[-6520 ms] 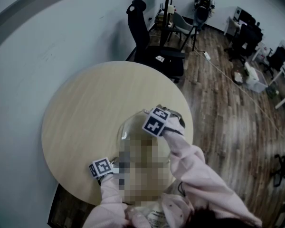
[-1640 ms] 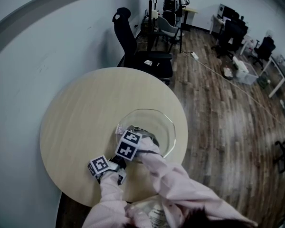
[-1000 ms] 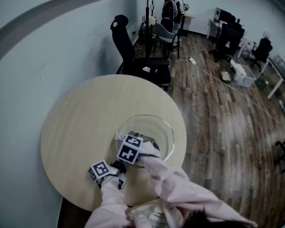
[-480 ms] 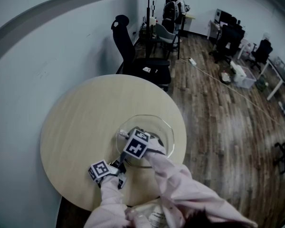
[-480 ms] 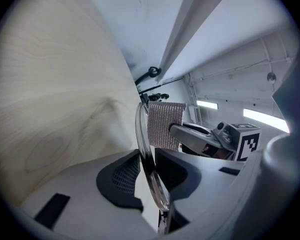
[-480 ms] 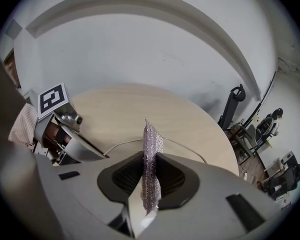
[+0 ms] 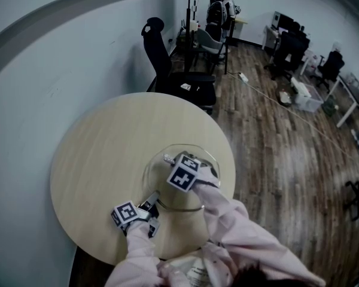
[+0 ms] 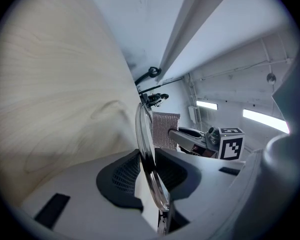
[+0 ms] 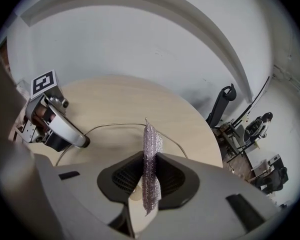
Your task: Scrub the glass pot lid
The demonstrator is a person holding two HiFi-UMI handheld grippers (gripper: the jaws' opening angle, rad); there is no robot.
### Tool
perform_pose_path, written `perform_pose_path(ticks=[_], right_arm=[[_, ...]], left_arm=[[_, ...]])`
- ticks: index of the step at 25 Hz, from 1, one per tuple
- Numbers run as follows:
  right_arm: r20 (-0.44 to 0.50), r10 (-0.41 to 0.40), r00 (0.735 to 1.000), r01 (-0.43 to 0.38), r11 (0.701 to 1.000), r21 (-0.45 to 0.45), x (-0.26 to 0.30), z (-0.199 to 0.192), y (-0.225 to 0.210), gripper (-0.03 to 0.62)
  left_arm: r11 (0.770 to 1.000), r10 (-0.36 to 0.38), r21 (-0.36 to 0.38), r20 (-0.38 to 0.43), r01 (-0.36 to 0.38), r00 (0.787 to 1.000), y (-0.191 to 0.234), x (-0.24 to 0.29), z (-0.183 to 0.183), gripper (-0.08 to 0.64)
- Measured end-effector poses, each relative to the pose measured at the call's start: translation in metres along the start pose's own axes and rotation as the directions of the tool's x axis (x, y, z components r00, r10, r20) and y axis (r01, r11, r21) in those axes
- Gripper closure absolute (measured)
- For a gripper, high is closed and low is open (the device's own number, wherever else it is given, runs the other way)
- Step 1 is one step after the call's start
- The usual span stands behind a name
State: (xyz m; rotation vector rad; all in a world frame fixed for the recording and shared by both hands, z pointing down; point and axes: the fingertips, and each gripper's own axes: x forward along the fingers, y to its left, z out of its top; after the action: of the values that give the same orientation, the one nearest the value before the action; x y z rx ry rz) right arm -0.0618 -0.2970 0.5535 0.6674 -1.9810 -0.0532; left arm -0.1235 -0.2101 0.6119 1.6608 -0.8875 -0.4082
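Note:
The glass pot lid (image 7: 194, 191) lies over the near right part of the round wooden table (image 7: 102, 154). My left gripper (image 7: 152, 201) is shut on its near rim; in the left gripper view the lid (image 8: 143, 134) stands edge-on between the pads of that gripper (image 8: 150, 168). My right gripper (image 7: 172, 161) reaches over the lid's far side, shut on a silvery mesh scrub cloth (image 9: 151, 154). The cloth (image 8: 165, 130) hangs close against the glass. In the right gripper view the lid's rim (image 9: 115, 126) curves ahead of the right gripper (image 9: 150, 173), with the left gripper (image 9: 57, 126) at the left.
A black office chair (image 7: 188, 79) stands just beyond the table's far edge. A pale wall (image 7: 42, 64) runs along the left. Wood floor (image 7: 275, 154) lies to the right, with desks, chairs and a person (image 7: 222, 2) far back.
The right gripper has slid with the cloth across the lid, away from the left gripper and toward the far right. The left gripper and the lid's rim have stayed put.

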Motion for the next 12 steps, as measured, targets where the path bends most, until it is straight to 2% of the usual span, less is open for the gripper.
perform_pose_path(ticks=[12], right_arm=[[-0.087,-0.116,0.989,0.113,0.993,-0.044,0.003,-0.032,-0.053,0.509]], left_arm=[[1.0,-0.002,-0.002,-0.001,0.002,1.0,0.003,0.002,0.001,0.471]])
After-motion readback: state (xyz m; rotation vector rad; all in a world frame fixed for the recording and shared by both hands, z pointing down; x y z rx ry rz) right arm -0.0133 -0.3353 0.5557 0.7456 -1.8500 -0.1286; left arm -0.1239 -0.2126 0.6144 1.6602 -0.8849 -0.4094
